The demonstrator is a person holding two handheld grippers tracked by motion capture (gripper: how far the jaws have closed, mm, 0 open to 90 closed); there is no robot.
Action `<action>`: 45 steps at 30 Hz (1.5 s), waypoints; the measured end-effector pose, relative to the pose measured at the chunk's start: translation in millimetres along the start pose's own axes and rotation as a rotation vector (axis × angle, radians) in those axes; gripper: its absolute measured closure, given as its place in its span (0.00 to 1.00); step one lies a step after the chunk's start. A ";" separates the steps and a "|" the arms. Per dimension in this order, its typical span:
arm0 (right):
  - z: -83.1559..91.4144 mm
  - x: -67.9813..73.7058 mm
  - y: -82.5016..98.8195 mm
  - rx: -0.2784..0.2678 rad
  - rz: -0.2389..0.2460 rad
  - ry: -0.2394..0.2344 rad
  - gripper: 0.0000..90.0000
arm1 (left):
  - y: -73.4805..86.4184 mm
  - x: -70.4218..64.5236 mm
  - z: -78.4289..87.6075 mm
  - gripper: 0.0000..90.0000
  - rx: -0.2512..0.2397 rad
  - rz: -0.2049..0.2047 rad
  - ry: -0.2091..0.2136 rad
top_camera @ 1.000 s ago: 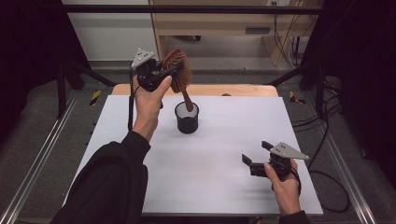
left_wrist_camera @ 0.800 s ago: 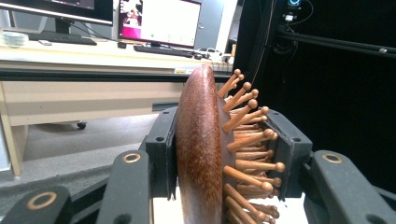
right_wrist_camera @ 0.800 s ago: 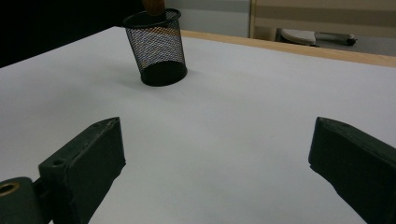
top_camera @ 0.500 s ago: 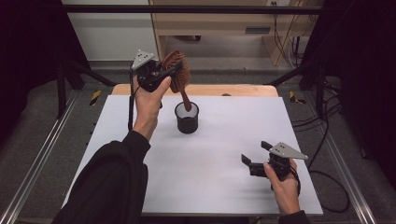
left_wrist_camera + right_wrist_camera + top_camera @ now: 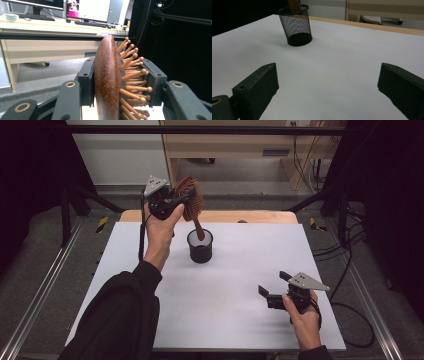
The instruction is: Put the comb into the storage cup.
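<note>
hairbrush point(image 5: 190, 200) looks stiff, light wood, left gripper point(image 5: 172, 202) pinching its head, handle tip dipping into the mesh cup point(image 5: 200, 247) on the worktop point(image 5: 225, 285), right gripper point(image 5: 272, 292) spread empty.

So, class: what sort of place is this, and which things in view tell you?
Probably a lab or office workroom: a white table framed by metal rails, a desk with monitors and keyboard behind, and cables on the carpet.
</note>
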State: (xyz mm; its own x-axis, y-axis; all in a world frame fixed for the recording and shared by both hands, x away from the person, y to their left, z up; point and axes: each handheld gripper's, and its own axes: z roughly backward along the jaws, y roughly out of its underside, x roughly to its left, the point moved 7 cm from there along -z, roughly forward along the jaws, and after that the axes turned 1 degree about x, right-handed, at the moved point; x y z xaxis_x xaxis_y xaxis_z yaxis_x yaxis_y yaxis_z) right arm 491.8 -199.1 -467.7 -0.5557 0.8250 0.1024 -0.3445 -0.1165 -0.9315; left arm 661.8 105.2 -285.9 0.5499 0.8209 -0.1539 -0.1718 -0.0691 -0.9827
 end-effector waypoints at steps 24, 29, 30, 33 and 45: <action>-0.6 1.6 -2.1 -0.014 -0.008 -0.011 0.04 | 20.9 -1.4 -8.4 0.57 0.043 -0.037 -0.014; -1.1 2.2 -2.1 -0.013 -0.008 -0.013 0.04 | 27.5 -1.7 -10.9 0.57 0.054 -0.031 -0.013; -1.0 2.0 -2.1 -0.014 -0.008 -0.012 0.04 | 28.5 -1.9 -11.4 0.57 0.055 -0.030 -0.012; -1.0 1.6 -2.1 -0.015 -0.008 -0.012 0.04 | 30.7 -2.7 -12.9 0.57 0.060 -0.029 -0.009; -1.0 2.7 -1.9 -0.013 -0.007 -0.022 0.04 | 32.5 -4.8 -15.4 0.57 0.061 -0.034 -0.001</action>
State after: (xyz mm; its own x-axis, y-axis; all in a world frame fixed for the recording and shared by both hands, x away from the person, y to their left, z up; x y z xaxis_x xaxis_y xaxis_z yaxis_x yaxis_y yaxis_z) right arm 491.7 -196.1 -466.0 -0.5696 0.8137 0.1162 -0.3384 -0.1033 -0.9353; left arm 666.2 90.3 -318.7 0.5551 0.8230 -0.1206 -0.2031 -0.0065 -0.9791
